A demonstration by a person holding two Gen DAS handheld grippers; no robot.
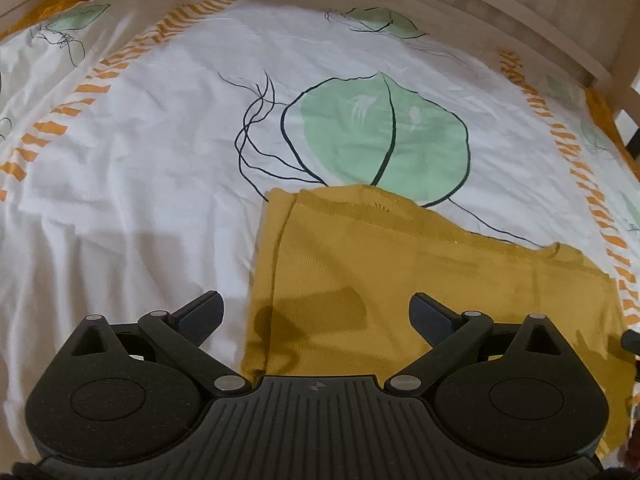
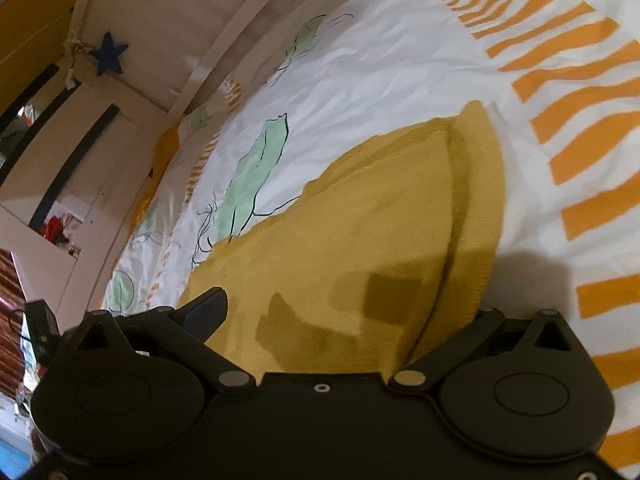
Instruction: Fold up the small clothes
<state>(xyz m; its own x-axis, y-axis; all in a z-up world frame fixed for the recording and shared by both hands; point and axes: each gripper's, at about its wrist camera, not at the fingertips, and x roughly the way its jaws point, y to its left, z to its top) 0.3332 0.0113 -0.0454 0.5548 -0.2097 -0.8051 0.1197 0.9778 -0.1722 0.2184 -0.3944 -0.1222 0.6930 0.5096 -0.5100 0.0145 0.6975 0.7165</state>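
Observation:
A mustard-yellow knitted garment lies folded on the bed, with a folded edge along its left side. In the left wrist view, my left gripper hovers open over the garment's near left part, one finger over the white sheet and the other over the cloth. The right wrist view shows the same garment with a raised fold on its right. My right gripper is open wide just above it. Its left finger shows clearly, while the right fingertip is hidden under the garment's fold.
The bed cover is white with green leaf prints and orange stripe bands. A white wooden bed rail runs along the far side. A blue star hangs on white furniture beyond the bed, and clutter sits at the left edge.

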